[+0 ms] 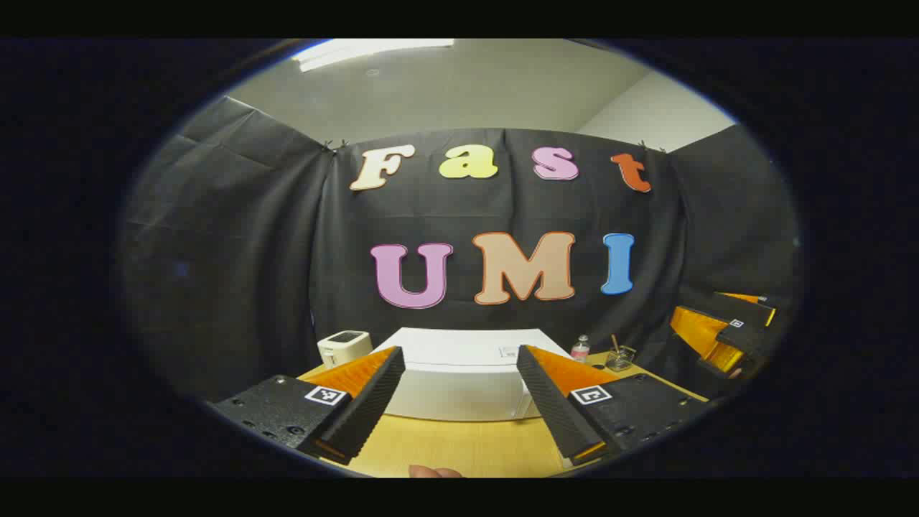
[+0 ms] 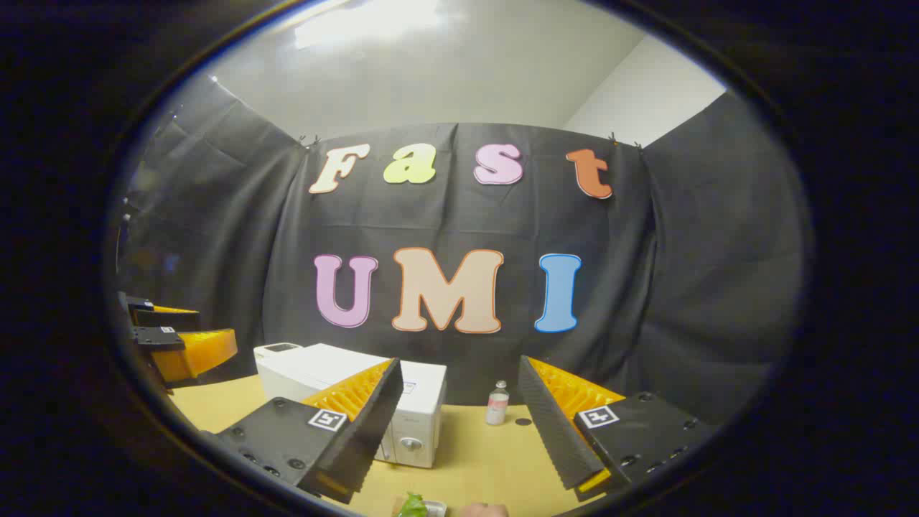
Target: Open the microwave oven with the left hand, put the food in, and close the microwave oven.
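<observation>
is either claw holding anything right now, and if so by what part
Nothing is held. The left claw and the right claw are both open with empty gaps, short of the microwave.

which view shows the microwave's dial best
The right gripper view: the microwave is turned so its front panel and round dial show. The left gripper view shows the microwave as a plain white box between the tool fingers, no dial visible.

Microwave oven stands on the table; right of it, a bottle and glass.

Black cloth wall behind wooden table; white ceiling, bright ceiling light.
</observation>
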A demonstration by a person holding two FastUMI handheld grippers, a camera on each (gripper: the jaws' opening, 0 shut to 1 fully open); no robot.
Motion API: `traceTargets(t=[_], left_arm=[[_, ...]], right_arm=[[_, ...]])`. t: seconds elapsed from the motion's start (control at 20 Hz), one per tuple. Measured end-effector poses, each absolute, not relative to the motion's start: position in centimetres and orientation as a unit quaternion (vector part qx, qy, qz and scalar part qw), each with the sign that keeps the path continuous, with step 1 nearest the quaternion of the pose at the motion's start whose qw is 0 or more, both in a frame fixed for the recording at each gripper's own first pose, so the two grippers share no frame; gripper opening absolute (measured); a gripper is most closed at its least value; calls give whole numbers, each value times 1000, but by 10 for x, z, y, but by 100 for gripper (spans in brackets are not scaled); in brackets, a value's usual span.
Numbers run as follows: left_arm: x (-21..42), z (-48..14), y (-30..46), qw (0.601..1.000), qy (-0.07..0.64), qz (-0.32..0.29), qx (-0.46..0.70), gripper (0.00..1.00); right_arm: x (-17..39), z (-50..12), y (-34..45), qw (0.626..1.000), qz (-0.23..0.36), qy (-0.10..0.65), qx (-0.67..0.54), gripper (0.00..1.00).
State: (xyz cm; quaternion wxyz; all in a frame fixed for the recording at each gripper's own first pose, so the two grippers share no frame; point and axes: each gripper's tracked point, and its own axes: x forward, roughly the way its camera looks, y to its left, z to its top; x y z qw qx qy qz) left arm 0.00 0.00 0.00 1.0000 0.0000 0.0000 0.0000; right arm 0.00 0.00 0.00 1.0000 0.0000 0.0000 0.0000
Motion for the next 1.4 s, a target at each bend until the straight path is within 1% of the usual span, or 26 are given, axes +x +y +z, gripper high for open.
traceTargets(t=[0.35, 0.4, 0.45, 0.5, 0.55, 0.6, 0.75, 0.8, 0.85, 0.95, 1.05, 1.2, 1.25, 1.4], left_arm=[[6, -3, -8, 1000, 9, -17, 13, 96], [4, -4, -9, 1000, 9, -19, 12, 96], [4, -4, -10, 1000, 9, -20, 11, 96], [5, -5, -12, 1000, 10, -22, 9, 96], [5, -5, -13, 1000, 11, -24, 7, 96], [4, -7, -14, 1000, 13, -26, 5, 96], [4, -8, -17, 999, 14, -28, 6, 98], [4, -9, -15, 1000, 14, -27, 5, 98], [4, -9, -15, 1000, 15, -27, 3, 98], [3, -12, -14, 1000, 20, -24, 1, 96], [3, -13, -12, 1000, 21, -22, 0, 98], [3, -22, -13, 999, 30, -26, -3, 96], [3, -25, -12, 999, 34, -26, -4, 98], [7, -31, -12, 999, 39, -26, -3, 98]], right_arm=[[-5, -3, 2, 1000, 2, 2, -10, 96], [-6, 0, 4, 1000, 4, 0, -11, 100], [-8, 2, 2, 1000, 4, -4, -12, 96], [-9, 4, 3, 1000, 5, -7, -14, 96], [-10, 5, 3, 1000, 5, -9, -15, 100], [-10, 4, 3, 1000, 6, -8, -17, 96], [-10, 5, 1, 1000, 2, -8, -22, 96], [-11, 6, -2, 1000, 0, -10, -25, 100], [-11, 6, -2, 1000, -1, -11, -28, 96], [-12, 7, 0, 1000, 1, -12, -28, 96], [-11, 6, 0, 1000, 1, -11, -26, 96], [-12, 7, 0, 1000, 3, -12, -23, 96], [-12, 6, 2, 1000, 6, -11, -22, 96], [-13, 7, 1, 1000, 9, -10, -19, 96]])
